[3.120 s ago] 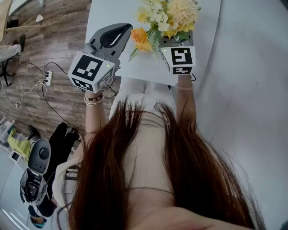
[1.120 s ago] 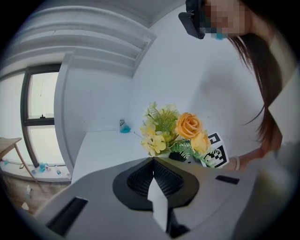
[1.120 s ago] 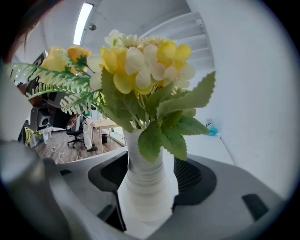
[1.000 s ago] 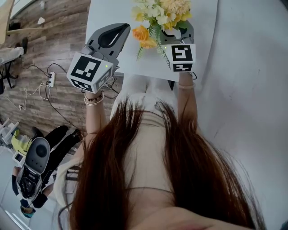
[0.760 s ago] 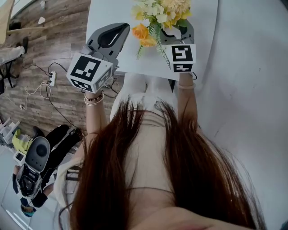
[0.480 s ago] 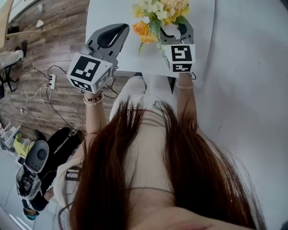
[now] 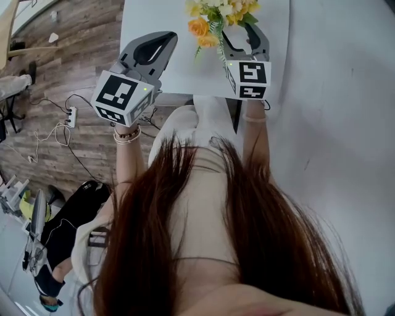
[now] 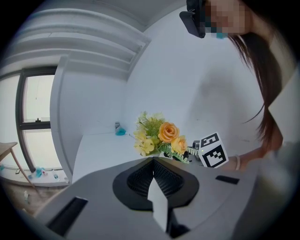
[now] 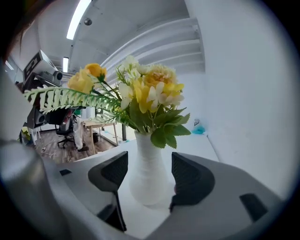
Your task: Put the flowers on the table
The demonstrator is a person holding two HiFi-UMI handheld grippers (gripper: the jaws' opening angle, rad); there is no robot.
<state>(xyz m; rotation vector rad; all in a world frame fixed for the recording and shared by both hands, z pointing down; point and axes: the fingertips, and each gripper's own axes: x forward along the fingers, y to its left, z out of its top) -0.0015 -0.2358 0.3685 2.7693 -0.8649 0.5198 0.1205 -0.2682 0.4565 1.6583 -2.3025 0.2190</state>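
1. Hair (image 7: 203, 234) is hanging down at the bottom of the head view, and two bare arms are reaching out past it.
2. The left gripper (image 7: 162, 42) is pointing over the left part of the white table (image 7: 154, 15). Its jaws are pressing together and holding nothing.
3. The right gripper (image 7: 245, 38) is reaching over the table, on the side near the wall (image 7: 345, 92). Its jaws are standing wide apart.
4. The white vase (image 9: 149, 178) is standing upright on the table between those jaws. A gap is showing on its left side. On its right side I cannot tell if the pad is touching it.
5. The flowers (image 9: 150, 93) are sticking up out of the vase. They are yellow, white and orange, and a fern leaf (image 9: 65, 98) is leaning out to the left.
6. A small blue thing (image 9: 199, 129) is sitting far back on the table, by the wall.
7. Past the table, a wooden floor (image 7: 74, 37) is showing, and a desk (image 9: 101, 124) is standing on it.
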